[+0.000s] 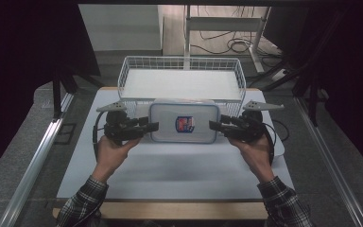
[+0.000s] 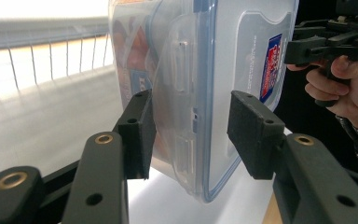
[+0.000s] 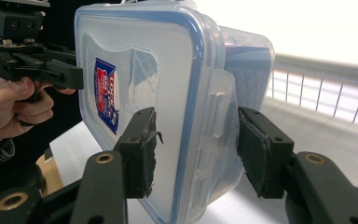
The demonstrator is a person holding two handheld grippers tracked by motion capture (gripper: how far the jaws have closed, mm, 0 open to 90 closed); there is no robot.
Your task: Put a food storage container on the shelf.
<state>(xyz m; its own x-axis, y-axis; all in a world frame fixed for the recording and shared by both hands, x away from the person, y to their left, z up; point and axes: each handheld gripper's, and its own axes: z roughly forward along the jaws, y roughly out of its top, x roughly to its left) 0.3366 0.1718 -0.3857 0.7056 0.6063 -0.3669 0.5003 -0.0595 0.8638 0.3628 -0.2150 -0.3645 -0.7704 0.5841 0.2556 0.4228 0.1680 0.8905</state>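
I have the left gripper (image 1: 146, 126) at the left of the middle of the high view. Its jaws are open and sit on each side of the box's (image 1: 184, 122) short end, around the clip flap. In the left gripper view one jaw looks right up against the box and the other has a gap, so I am not squeezing yet. I think I put it there to grab that end.

The box is in the middle of the frame, on the white counter (image 1: 179, 170), lid up, just in front of the wire basket (image 1: 182, 78). It looks like it touches the basket, but I cannot be sure.

The right gripper (image 1: 216, 125) is at the right of the middle. Its jaws are open too, one on each side of the other short end. With one gripper per end, I could lift the box level.

I cannot tell what is inside the box. The label (image 1: 185, 124) is too small to read. My arms are cut off at the bottom.
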